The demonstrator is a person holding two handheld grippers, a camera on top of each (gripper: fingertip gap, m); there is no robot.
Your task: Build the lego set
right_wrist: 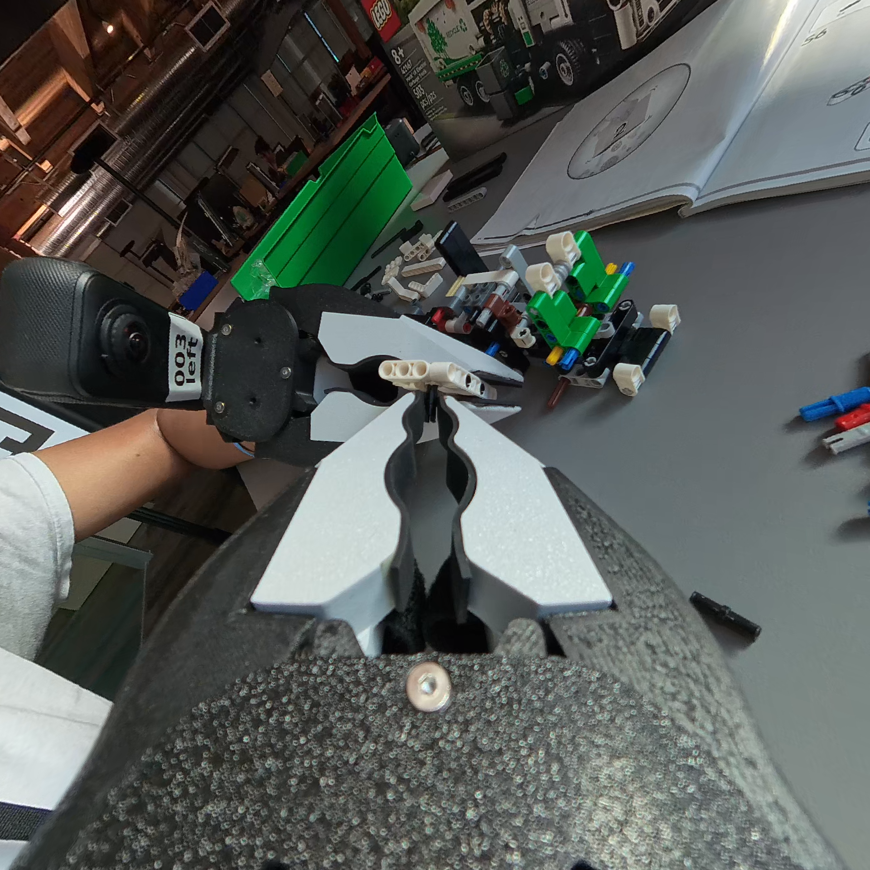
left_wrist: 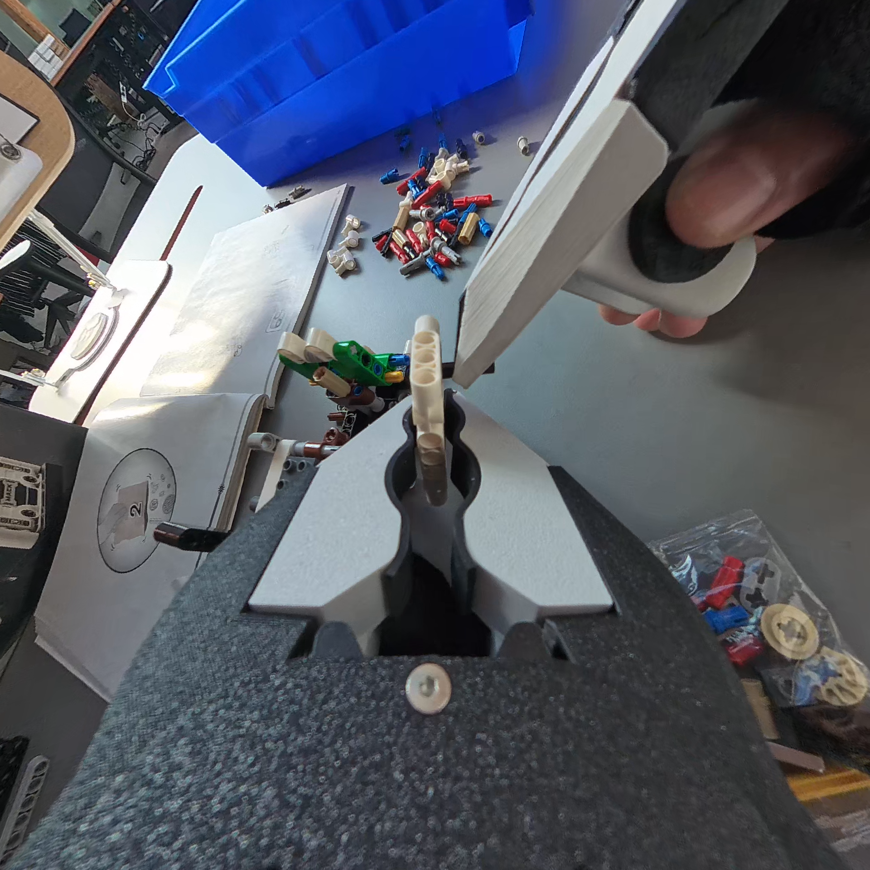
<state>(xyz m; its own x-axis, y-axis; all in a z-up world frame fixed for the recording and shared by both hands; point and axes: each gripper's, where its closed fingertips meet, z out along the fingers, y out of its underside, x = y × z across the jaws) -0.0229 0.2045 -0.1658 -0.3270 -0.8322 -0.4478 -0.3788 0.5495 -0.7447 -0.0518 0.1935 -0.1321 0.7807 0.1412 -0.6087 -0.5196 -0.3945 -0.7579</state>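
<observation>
Blue bin (left_wrist: 339, 70) — green bin (right_wrist: 329, 221)

the left gripper (left_wrist: 429, 409) clamps a holed beam (left_wrist: 426, 372), which stands up out of its fingertips. the right gripper (right_wrist: 429, 400) pinches a small pin (right_wrist: 429, 400) just beneath that beam, its tips touching the beam's side. a part-built model (right_wrist: 579, 320) lies on the table (right_wrist: 659, 494) just beyond both grippers. an open booklet (left_wrist: 226, 306) lies left of the model. a pile of loose pins (left_wrist: 433, 216) lies farther off, with a bin (left_wrist: 339, 80) behind it. a bag of parts (left_wrist: 772, 626) lies near right. a single pin (right_wrist: 725, 616) lies apart on the table.
</observation>
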